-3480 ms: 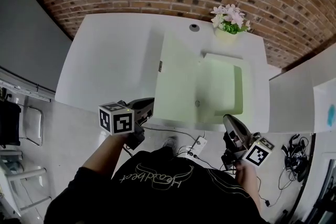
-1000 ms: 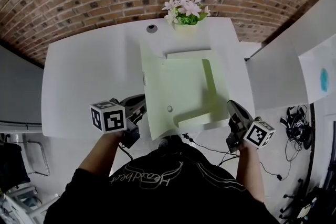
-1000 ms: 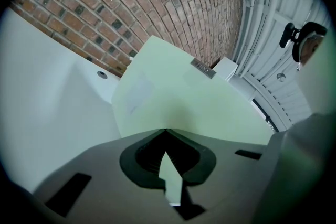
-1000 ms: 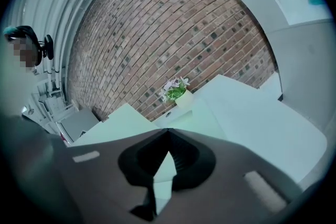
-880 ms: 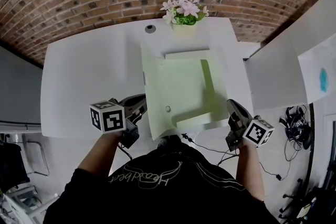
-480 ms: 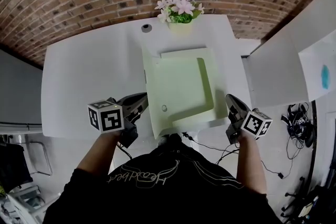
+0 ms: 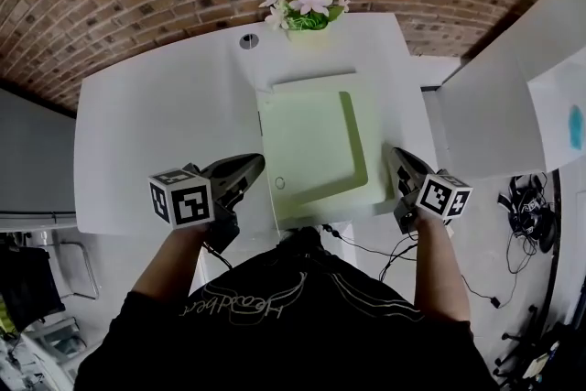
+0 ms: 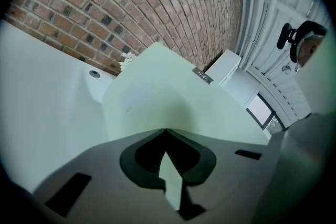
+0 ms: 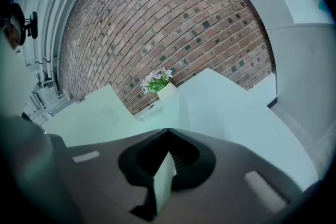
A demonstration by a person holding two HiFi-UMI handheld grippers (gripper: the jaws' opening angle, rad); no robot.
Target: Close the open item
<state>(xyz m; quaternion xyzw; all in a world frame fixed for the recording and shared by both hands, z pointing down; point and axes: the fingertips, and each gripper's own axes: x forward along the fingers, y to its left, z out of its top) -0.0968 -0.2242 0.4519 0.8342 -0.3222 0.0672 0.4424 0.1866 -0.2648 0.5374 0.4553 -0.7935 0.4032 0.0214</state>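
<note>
Head view: lid [image 7: 307,146] of green box [image 7: 374,128] has dropped nearly shut since a moment ago — left hand-held gripper [image 7: 251,163] and right hand-held gripper [image 7: 396,157] flank it, both pressed together.

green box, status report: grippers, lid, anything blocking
Left gripper shut, empty, left of box. Right gripper shut, empty, right of it. Green box open, lid raised. Flower pot behind, clear.

- Box [image 7: 316,146] sits mid-frame on the table [image 7: 146,133].
- Flower pot [image 7: 302,9] stands above it, top centre.
- Left gripper [image 7: 255,164] is at the box's lower left, right gripper [image 7: 394,158] at its lower right.
</note>
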